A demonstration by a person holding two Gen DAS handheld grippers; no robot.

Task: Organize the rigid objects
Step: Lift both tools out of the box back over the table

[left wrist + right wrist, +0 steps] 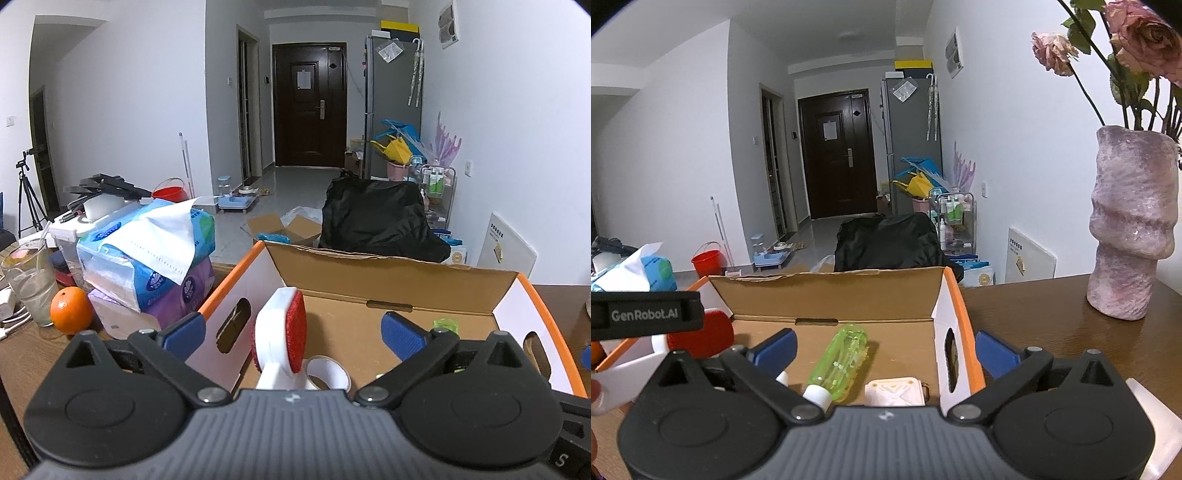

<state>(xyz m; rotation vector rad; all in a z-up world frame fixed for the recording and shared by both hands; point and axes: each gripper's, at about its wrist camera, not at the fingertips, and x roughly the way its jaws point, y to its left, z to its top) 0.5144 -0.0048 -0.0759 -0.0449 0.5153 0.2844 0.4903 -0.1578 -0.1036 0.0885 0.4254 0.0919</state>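
An open cardboard box (406,280) with orange rims stands on the brown table; it also shows in the right wrist view (827,295). Inside it lie a white brush with a red pad (282,332), a white tape roll (328,373), a green transparent bottle (840,363) and a cream square case (895,393). My left gripper (293,332) is open, its fingers either side of the brush without touching it. My right gripper (884,345) is open and empty, straddling the box's right wall.
Left of the box are stacked tissue packs (147,254), an orange (71,310) and a glass (27,277). A pink vase with roses (1132,229) stands on the table at right. A black bag (380,218) sits behind the box.
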